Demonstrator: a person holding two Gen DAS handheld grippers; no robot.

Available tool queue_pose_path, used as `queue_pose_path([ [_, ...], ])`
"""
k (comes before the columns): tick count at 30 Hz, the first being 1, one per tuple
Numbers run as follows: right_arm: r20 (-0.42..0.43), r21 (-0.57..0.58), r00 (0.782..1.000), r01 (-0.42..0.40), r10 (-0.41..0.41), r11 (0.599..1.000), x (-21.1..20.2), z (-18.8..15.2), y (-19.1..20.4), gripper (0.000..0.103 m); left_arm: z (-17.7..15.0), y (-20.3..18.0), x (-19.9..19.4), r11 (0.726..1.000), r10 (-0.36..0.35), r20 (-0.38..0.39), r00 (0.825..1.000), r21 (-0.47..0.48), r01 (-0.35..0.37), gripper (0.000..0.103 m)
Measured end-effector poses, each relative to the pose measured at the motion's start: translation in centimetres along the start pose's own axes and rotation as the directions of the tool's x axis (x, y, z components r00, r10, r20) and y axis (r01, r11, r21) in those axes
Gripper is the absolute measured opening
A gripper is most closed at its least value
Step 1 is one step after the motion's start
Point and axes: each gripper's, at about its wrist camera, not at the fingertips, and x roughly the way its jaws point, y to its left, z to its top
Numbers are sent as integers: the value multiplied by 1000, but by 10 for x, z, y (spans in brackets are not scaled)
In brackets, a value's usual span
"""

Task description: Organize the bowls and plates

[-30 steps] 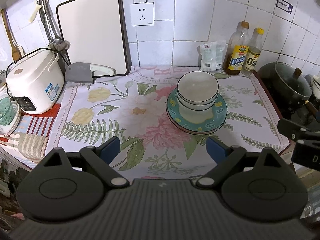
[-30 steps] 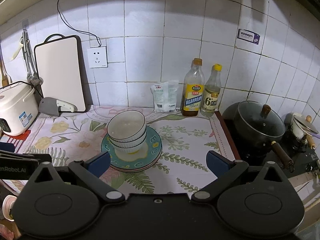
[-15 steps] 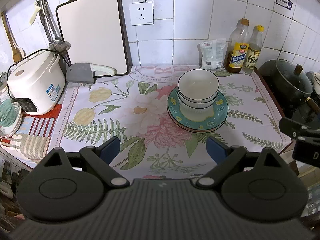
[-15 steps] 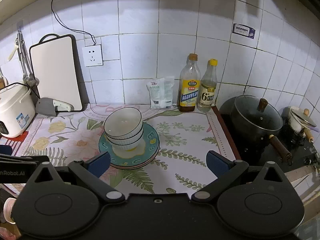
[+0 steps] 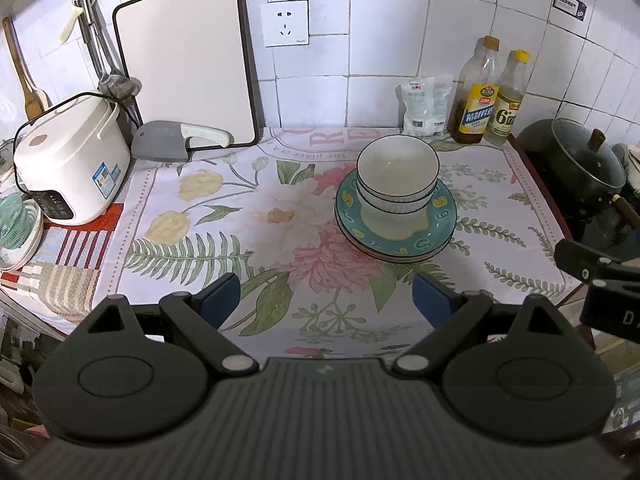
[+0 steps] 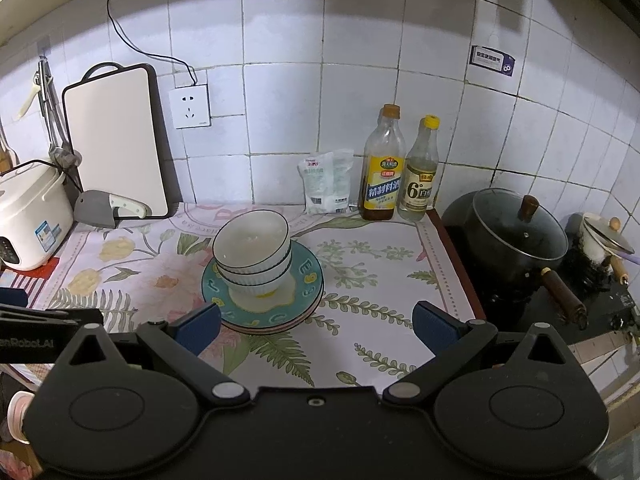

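Two white bowls with dark rims [image 5: 397,176] [image 6: 251,249] are nested and sit on a stack of plates, the top one teal with yellow marks [image 5: 440,220] [image 6: 308,276], on the floral cloth. My left gripper [image 5: 326,300] hangs open over the cloth's near edge, well short of the stack, with nothing between its fingers. My right gripper [image 6: 316,326] is open too, empty, its left pad [image 6: 198,326] just in front of the plates' near rim. Part of the right gripper [image 5: 600,280] shows at the left wrist view's right edge.
A white rice cooker [image 5: 68,164] stands at the left, a cutting board [image 5: 186,64] and cleaver [image 5: 176,146] lean at the back wall. Two bottles [image 6: 400,168] and a bag [image 6: 326,182] stand at the back right. A black lidded pot [image 6: 516,236] sits on the stove at right.
Both grippers have drawn back and risen slightly from the stack; the right wrist view now shows more wall. The bowls and plates have not moved.
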Motion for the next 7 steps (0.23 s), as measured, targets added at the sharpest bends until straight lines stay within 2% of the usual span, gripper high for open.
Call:
queue_pose_path([
  [7, -6, 3, 1000, 0, 0, 1000, -1, -1, 2, 103, -2, 1, -2, 1000, -4, -4, 1000, 4, 4, 94],
])
